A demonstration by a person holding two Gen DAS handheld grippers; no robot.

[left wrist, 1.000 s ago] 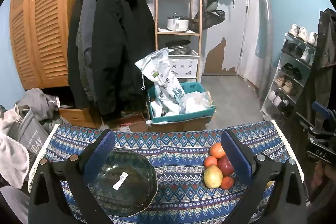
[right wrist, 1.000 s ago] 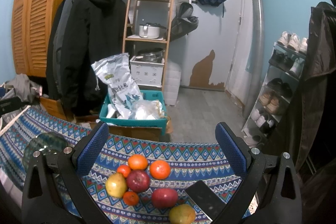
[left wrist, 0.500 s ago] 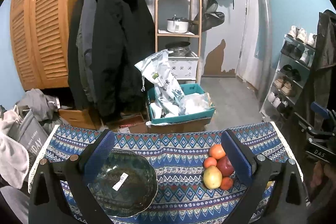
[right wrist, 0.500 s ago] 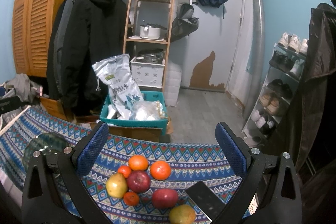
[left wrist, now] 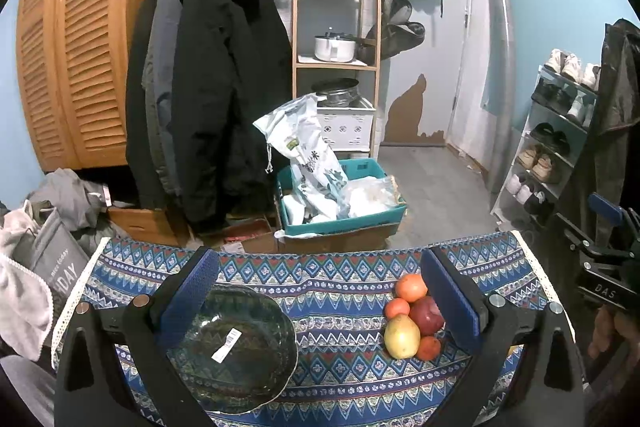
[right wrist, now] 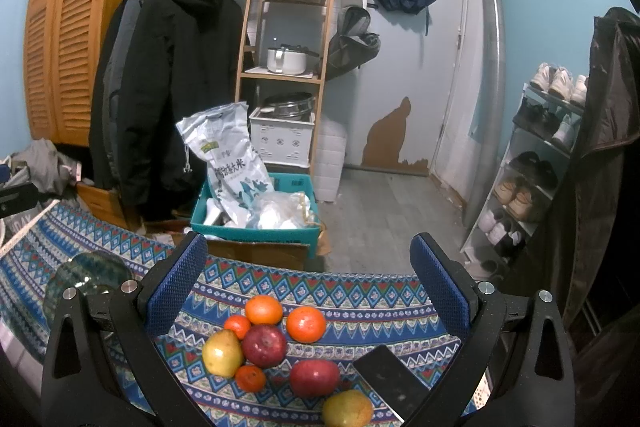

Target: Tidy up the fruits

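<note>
Above the table [right wrist: 360, 291], both the right claw [right wrist: 308, 287] and left claw [left wrist: 320, 291] are held spread and empty; the pear [right wrist: 222, 353] should be pinched gently and carried to the bowl [left wrist: 236, 351].

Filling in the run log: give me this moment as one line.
left tool: open, above glass bowl | right tool: open, above fruit pile | bowl: no fruit | phone: beside pile

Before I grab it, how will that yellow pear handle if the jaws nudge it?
The yellow pear looks smooth and rounded, so it may roll or slip. It touches the dark red apple and a small orange, so a push would likely shift them too.
</note>
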